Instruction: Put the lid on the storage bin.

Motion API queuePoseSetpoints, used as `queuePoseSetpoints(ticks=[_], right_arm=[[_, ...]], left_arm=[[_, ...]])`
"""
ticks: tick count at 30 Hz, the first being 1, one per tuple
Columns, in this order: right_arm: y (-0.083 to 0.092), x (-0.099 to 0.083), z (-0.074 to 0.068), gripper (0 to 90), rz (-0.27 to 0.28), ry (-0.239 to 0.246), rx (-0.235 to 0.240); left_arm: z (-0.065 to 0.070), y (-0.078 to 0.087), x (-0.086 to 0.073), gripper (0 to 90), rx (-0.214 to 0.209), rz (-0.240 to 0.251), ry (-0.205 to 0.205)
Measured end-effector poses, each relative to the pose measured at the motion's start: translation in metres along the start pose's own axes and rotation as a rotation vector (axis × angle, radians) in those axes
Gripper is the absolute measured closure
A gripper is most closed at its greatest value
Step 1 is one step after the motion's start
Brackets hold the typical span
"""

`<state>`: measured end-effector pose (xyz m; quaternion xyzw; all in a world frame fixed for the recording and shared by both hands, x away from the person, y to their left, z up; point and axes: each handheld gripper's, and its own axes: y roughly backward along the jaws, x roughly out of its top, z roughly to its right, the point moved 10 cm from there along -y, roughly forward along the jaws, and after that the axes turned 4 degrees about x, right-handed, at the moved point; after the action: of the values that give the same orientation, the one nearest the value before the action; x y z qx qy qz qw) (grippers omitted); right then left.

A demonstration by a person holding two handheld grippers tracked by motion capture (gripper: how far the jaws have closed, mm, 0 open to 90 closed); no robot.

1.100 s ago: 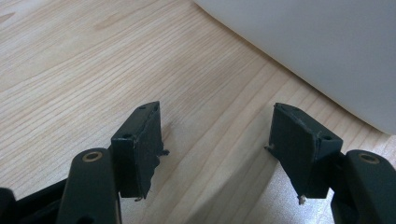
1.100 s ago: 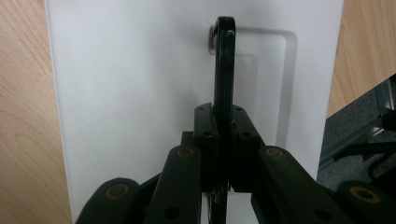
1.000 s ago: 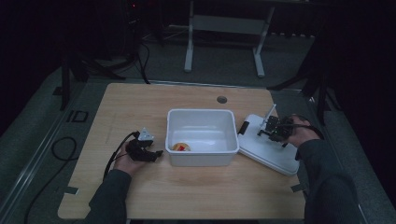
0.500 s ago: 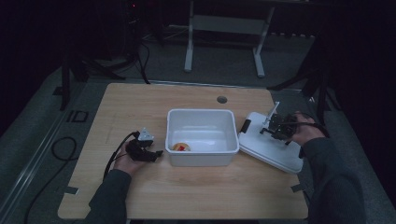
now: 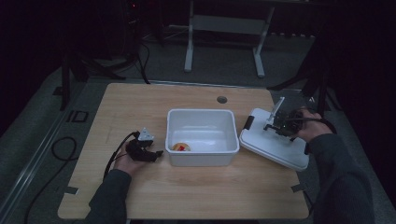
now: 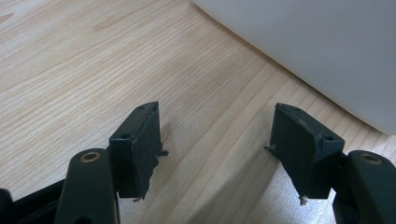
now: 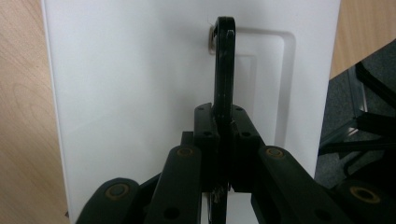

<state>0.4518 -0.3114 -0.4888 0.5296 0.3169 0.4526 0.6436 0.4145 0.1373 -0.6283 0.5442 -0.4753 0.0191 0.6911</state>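
The right gripper [image 7: 223, 140] has its jaws clamped on the thin black handle [image 7: 224, 70] of a white lid [image 5: 273, 142], which lies tilted at three o'clock of the white bin [image 5: 201, 136] on the wooden table [image 5: 140, 102]. The lid looks stiff, light and smooth; the centre handle seems the surest hold. At nine o'clock of the bin, the left gripper [image 6: 217, 149] rests with jaws apart, empty. A small orange item [image 5: 181, 147] sits inside the bin.

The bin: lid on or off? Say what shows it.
Off. The bin stands open-topped, and the lid lies beside it, its handle clamped in the right gripper.
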Motion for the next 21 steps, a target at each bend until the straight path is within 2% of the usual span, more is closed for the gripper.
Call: queuePoseSetpoints(ticks=[21], right_arm=[[0.025, 0.003, 0.005, 84.4, 0.033, 0.029, -0.011]], left_arm=[[0.000, 0.000, 0.000, 33.8, 0.000, 0.002, 0.003]])
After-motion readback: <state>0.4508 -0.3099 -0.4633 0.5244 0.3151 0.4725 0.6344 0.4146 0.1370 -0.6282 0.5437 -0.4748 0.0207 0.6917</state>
